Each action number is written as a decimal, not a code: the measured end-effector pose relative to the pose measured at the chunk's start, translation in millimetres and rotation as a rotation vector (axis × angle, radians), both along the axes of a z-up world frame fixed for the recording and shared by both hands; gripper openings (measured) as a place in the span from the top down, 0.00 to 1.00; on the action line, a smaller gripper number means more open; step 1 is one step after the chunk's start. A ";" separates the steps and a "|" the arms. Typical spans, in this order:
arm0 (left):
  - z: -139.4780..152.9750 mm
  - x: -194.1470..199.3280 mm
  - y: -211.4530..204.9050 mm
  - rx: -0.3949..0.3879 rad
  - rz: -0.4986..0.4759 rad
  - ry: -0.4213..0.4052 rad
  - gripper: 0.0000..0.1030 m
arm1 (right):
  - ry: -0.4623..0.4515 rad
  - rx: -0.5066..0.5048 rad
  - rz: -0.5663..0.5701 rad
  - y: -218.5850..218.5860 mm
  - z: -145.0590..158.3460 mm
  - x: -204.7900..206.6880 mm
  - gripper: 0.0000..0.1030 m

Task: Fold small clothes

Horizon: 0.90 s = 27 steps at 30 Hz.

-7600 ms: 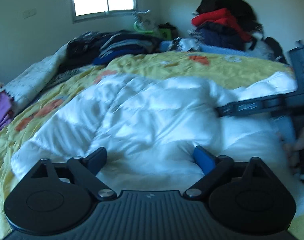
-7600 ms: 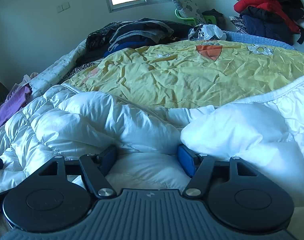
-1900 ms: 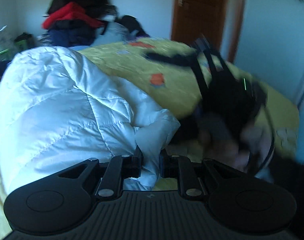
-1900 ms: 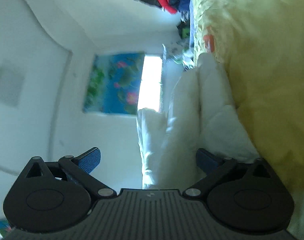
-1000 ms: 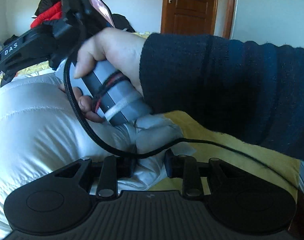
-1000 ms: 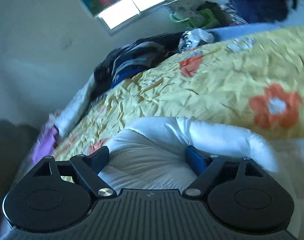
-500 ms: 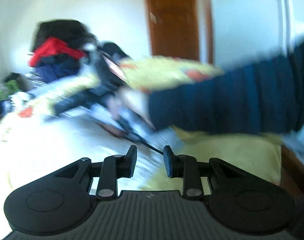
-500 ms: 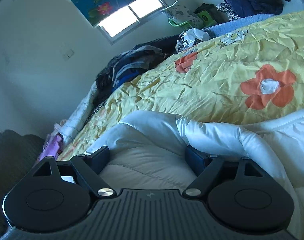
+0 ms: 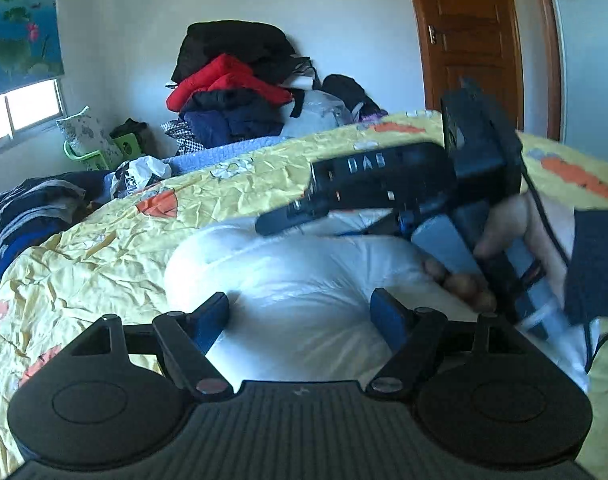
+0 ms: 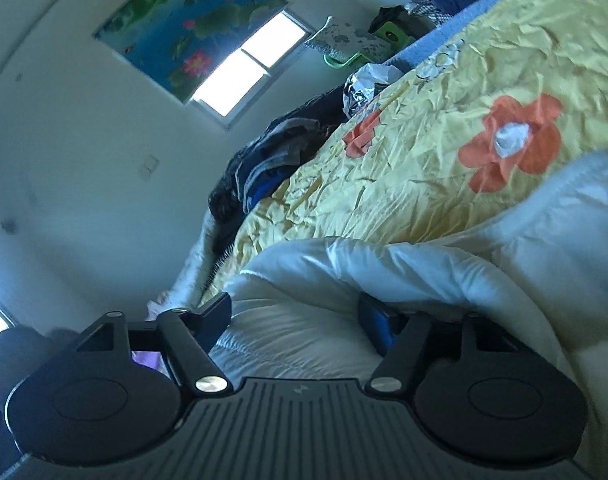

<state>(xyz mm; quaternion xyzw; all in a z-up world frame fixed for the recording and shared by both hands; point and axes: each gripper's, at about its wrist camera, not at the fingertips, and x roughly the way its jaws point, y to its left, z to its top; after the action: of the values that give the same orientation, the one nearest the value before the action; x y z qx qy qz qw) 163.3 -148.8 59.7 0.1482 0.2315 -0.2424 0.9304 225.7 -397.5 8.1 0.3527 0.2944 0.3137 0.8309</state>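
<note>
The left wrist view takes in the far end of the room: a wooden door [image 9: 475, 40], a heap of clothes [image 9: 236, 92] in red, black and navy against the wall, and, across the right of the picture, the right gripper [image 9: 272, 220] gripped in the person's hand [image 9: 515, 240] with a dark sleeve [image 9: 599, 264] behind it. The right wrist view, tilted, shows none of that hand or door; it gives instead the window [image 10: 248, 68] with a lotus-print blind [image 10: 184, 28] above it, and a second pile of dark clothes [image 10: 272, 164] at the far edge of the bed. Both views share the yellow bedspread with orange flowers [image 9: 104, 248]. The white puffer jacket [image 9: 304, 280] lies bunched on that bedspread directly ahead of the left gripper [image 9: 302, 316], its rounded bulk filling the space between the two blue-padded fingers and reaching beyond them; the jaws are opening, standing wide with the fabric between them but the pads not visibly pressing it. The right gripper's tips hang over the far side of the same mound. In the right gripper's own view, the jacket lies just ahead and below, a thick fold draped over the right-hand finger [image 10: 377, 328] and padded cloth spanning the gap; its jaws are closing, still well apart, with no clamp visible on the cloth.
</note>
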 end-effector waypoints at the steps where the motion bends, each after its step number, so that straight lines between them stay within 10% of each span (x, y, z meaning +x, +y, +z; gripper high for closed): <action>1: -4.5 2.0 -2.3 0.002 0.005 0.010 0.25 | 0.005 0.015 -0.002 -1.9 -1.5 0.6 0.32; 12: -30.4 16.7 0.4 -0.021 -0.020 0.072 0.22 | 0.044 -0.002 -0.015 -1.3 -1.2 5.1 0.44; 18: -36.3 4.7 -12.4 0.060 -0.023 0.003 0.22 | -0.001 -0.195 -0.045 14.1 61.2 -19.5 0.25; 20: -36.7 1.1 -15.3 0.070 -0.024 -0.013 0.22 | -0.063 -0.215 -0.012 20.9 78.0 -31.4 0.02; 27: -34.2 2.7 -14.6 0.048 -0.028 0.007 0.22 | -0.059 -0.489 0.011 46.2 38.1 -14.4 0.03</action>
<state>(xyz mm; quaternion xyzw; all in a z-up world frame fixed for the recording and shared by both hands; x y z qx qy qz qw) 166.0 -163.4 25.5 0.1728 0.2383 -0.2504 0.9223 211.3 -351.3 46.2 0.1304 0.3388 0.2478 0.8982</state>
